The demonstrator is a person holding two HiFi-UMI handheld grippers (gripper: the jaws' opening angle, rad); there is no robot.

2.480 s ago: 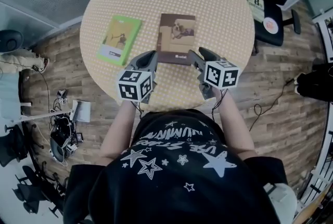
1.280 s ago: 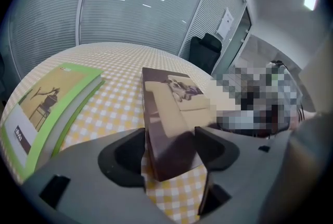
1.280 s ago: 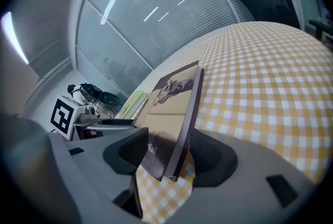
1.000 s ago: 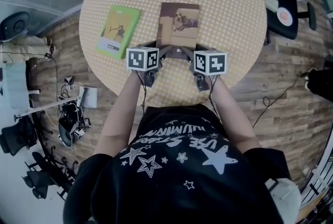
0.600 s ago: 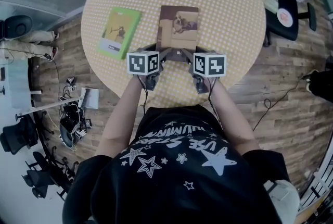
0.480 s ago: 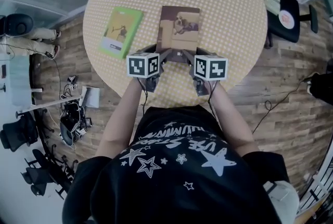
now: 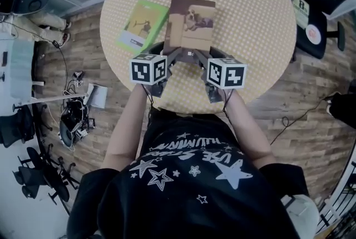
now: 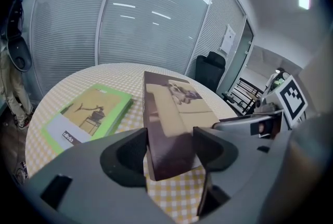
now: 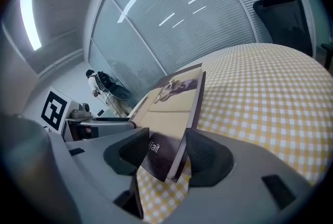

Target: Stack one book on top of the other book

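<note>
Head view: my left gripper and right gripper are both on the near edge of the brown book, at 12 o'clock from me on the checked table. The green book is just beside it at 9 o'clock.

Left gripper view: jaws clamped on the brown book's near left corner, which is clear of the table.

Right gripper view: same deal, jaws pinching the near right corner, book tilted.

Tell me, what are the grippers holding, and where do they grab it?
The brown book. The left hand-held gripper is shut on its near-left corner and the right hand-held gripper on its near-right corner.
</note>
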